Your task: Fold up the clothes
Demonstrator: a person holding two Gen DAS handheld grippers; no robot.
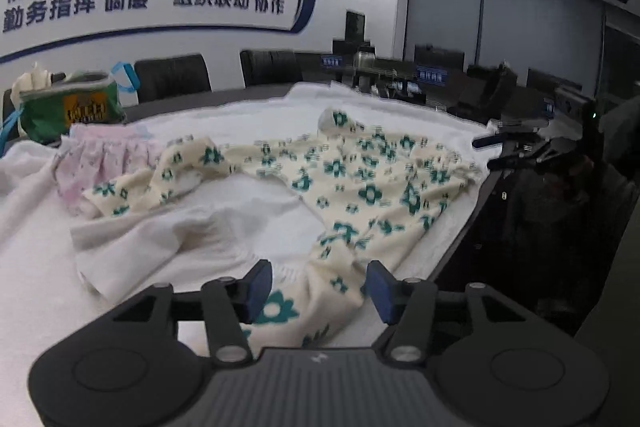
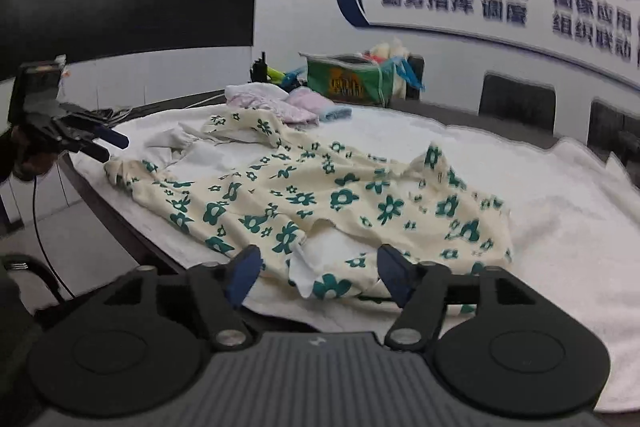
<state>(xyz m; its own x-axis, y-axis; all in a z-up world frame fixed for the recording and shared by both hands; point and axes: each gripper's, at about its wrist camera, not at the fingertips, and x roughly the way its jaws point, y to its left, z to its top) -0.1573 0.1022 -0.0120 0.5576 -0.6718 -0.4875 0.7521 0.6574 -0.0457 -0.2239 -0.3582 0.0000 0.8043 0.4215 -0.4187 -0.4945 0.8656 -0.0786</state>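
Observation:
A cream garment with green flowers (image 1: 360, 183) lies spread and rumpled on the white towel (image 1: 36, 267) that covers the table. My left gripper (image 1: 318, 283) stands open at the garment's near end, with a fold of the cloth lying between its blue pads and neither pad pressing on it. In the right wrist view, the same garment (image 2: 320, 195) stretches away to the left. My right gripper (image 2: 318, 273) is open over its near hem, where the white lining shows. Each gripper appears in the other's view, the right gripper (image 1: 516, 147) and the left gripper (image 2: 92, 143), both at the table's edge.
A pink garment (image 1: 104, 163) lies just beyond the flowered one. Behind it stand a green bag (image 1: 68, 107) and, in the right wrist view, a pile of pink and white clothes (image 2: 280, 103) with a blue cloth (image 2: 336, 113). Dark chairs (image 1: 172, 77) line the far side.

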